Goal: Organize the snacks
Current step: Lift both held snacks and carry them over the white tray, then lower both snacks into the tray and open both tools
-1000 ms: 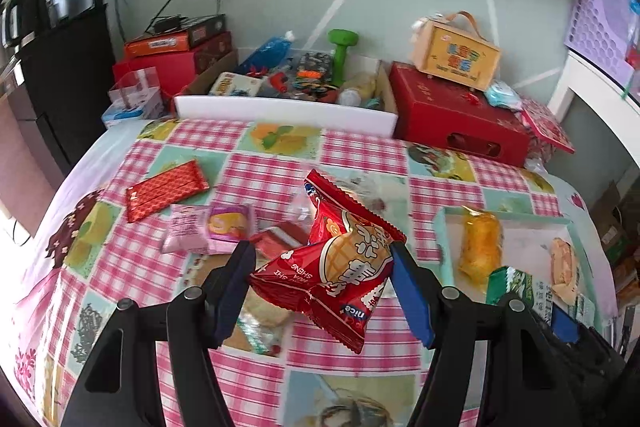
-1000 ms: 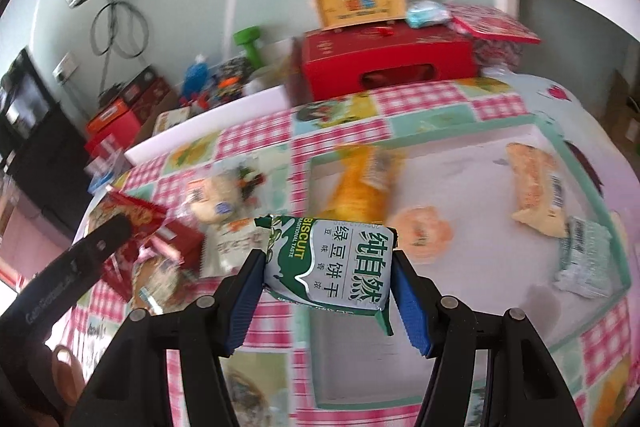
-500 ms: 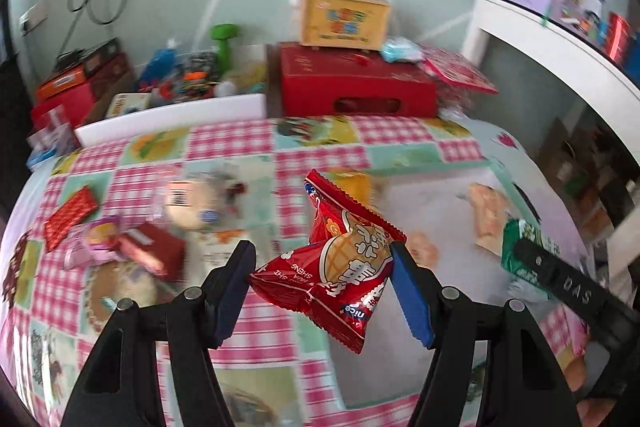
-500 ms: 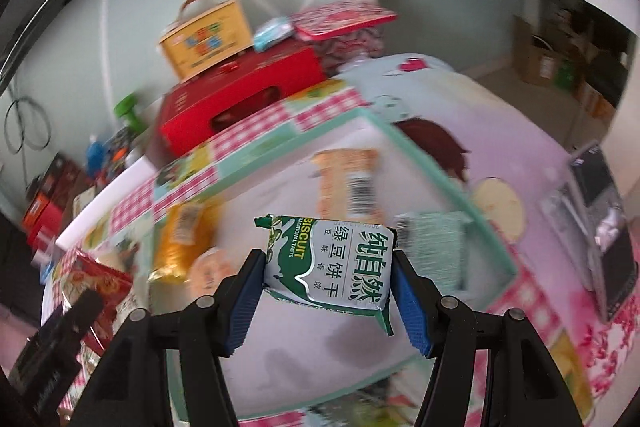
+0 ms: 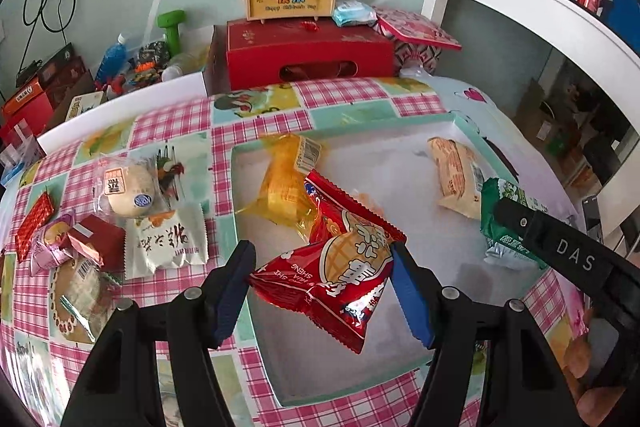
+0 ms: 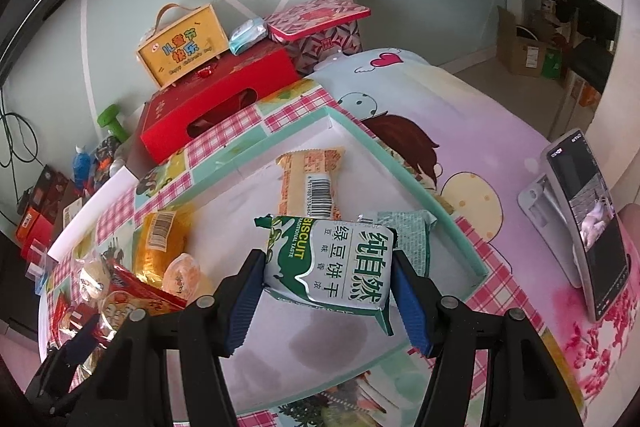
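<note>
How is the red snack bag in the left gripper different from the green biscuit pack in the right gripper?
The red snack bag is glossy and hangs tilted, one corner pointing down; the green biscuit pack is green and white, flatter, and sits nearly level. Both are clamped between blue pads, in the left gripper and the right gripper, above the tray.

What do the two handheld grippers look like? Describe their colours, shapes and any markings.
The left gripper and right gripper each have black angular arms with silver pivot screws and two ridged blue pads. The right one's side bears white "DAS" lettering.
</note>
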Tool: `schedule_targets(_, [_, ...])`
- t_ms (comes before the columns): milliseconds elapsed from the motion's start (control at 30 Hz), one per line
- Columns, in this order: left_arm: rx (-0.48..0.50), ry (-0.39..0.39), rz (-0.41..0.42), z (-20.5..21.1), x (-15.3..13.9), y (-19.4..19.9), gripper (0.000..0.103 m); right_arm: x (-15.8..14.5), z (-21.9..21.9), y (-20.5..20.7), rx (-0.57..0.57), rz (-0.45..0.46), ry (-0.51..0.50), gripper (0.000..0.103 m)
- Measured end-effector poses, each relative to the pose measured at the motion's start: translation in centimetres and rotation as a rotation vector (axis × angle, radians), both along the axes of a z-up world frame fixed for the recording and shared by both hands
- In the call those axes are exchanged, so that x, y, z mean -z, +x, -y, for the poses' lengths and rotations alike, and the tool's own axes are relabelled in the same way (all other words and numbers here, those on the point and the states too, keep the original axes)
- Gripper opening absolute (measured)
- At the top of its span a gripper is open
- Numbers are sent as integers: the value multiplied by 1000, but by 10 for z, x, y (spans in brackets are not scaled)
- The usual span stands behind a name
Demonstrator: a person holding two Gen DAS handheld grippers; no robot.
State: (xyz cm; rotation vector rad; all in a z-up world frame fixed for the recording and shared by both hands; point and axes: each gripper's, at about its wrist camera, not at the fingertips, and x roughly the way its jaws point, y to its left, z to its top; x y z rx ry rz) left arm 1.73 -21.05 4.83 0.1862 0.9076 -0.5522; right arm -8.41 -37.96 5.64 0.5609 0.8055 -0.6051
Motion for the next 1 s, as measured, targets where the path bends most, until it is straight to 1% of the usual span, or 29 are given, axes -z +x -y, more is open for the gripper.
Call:
schedule_targets(500, [18, 34, -67, 10, 25, 5, 69, 20, -12, 18, -53, -59, 32, 66])
schedule_targets(667, [9, 45, -101, 12, 39, 10, 69, 24, -16, 23, -70, -73, 32, 66])
schedule_targets(900, [4, 64, -110, 14, 48, 11, 70, 29, -21, 28, -85, -89, 31, 66])
schedule_targets(1000, [0, 68, -131, 14, 53, 14, 70, 33, -21, 30, -90, -100, 47, 66])
